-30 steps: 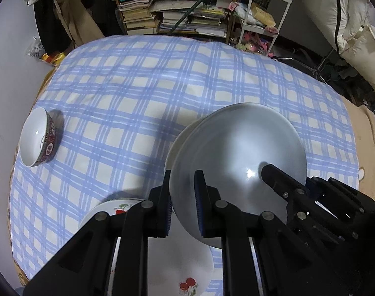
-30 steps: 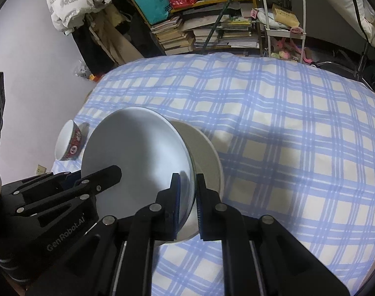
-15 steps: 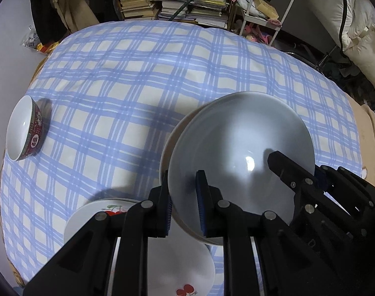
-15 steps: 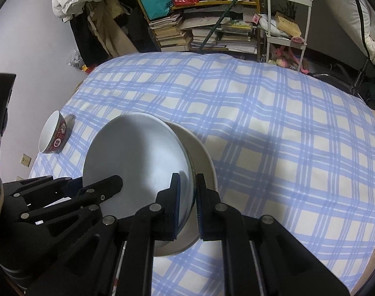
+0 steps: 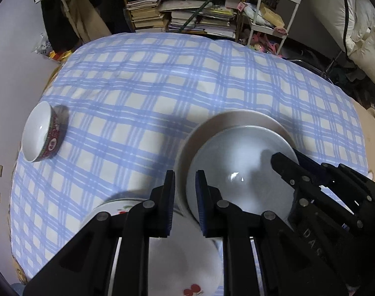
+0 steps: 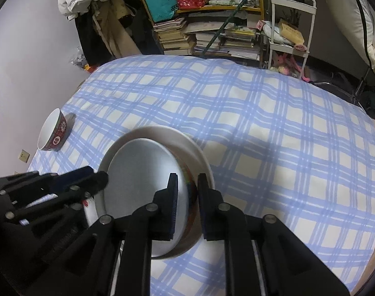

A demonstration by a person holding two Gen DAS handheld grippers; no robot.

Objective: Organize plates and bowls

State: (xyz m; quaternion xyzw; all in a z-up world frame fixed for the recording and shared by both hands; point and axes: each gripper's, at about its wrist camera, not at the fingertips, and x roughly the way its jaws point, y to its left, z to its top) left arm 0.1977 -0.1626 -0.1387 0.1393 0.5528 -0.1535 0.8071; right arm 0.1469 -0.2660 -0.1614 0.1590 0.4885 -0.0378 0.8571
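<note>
**Porcelain pile-up on the blue-check bench (image 5: 138, 79): two tools on one bowl**

So the big pale bowl (image 5: 241, 167) sits near the front of the bench, on top of a cream plate (image 5: 236, 119). The plate's rim pokes out behind it as a crescent. From the right wrist view the bowl looks a bit tilted and its near edge hangs past the plate. It's hard to tell whether it's fully resting there. The outside of the bowl shows a bit of red pattern low down.

The left tool (image 5: 185, 180) is set narrow, pinched over the bowl's left rim, one finger outside the wall and one inside. The right tool (image 6: 187, 181) straddles the opposite rim. Its jaws are easing apart, with the rim between them and a dark sliver of gap showing beside the outer pad. Both tools point steeply down at the bench.

A white plate with cherry prints (image 5: 182, 266) lies just in front of the stack, mostly under the left tool's arms. It tucks in right next to the cream plate.

Way off at the left edge of the bench there's a small red-patterned bowl (image 5: 43, 133), well apart from everything else.

Behind the bench are stacks of books on a yellow shelf (image 5: 187, 17), and a white trolley (image 5: 273, 12) stands beside them.
</note>
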